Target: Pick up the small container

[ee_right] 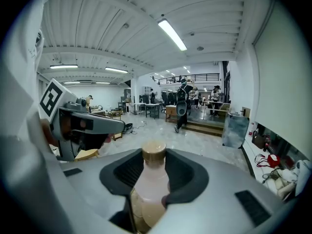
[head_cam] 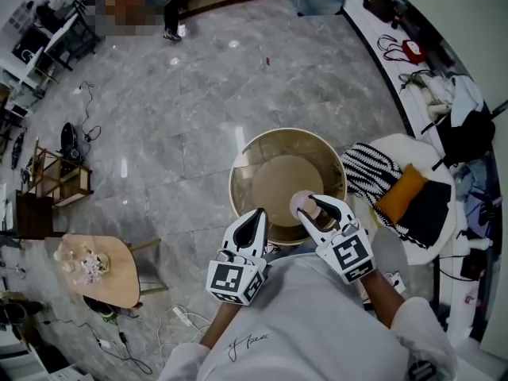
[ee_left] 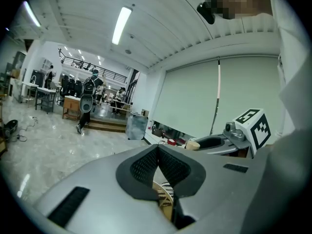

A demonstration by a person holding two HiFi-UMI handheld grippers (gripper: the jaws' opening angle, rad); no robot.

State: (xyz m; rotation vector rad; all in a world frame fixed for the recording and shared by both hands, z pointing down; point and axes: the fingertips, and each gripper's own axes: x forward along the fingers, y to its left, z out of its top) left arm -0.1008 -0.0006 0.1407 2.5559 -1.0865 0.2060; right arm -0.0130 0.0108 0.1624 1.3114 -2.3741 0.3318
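Observation:
The small container [ee_right: 147, 184] is a pale pinkish bottle with a tan cap. My right gripper [ee_right: 152, 168] is shut on it, the pads pressing its sides. From the head view the right gripper [head_cam: 315, 207] holds the container [head_cam: 302, 203] above the near rim of a round gold-rimmed table [head_cam: 238, 173]. My left gripper [head_cam: 255, 219] hangs just left of it, over the table's front edge. Its pads meet at the tips in the left gripper view, where the left gripper [ee_left: 157, 152] holds nothing. The right gripper [ee_left: 214, 141] with the container's cap [ee_left: 193, 144] shows at the right there.
A white chair [head_cam: 432, 240] with a striped cloth [head_cam: 373, 173], an orange cushion [head_cam: 401, 190] and a dark one stands right of the table. A small wooden table [head_cam: 107, 272] and a wooden rack [head_cam: 55, 177] are at the left. Cables lie on the marble floor.

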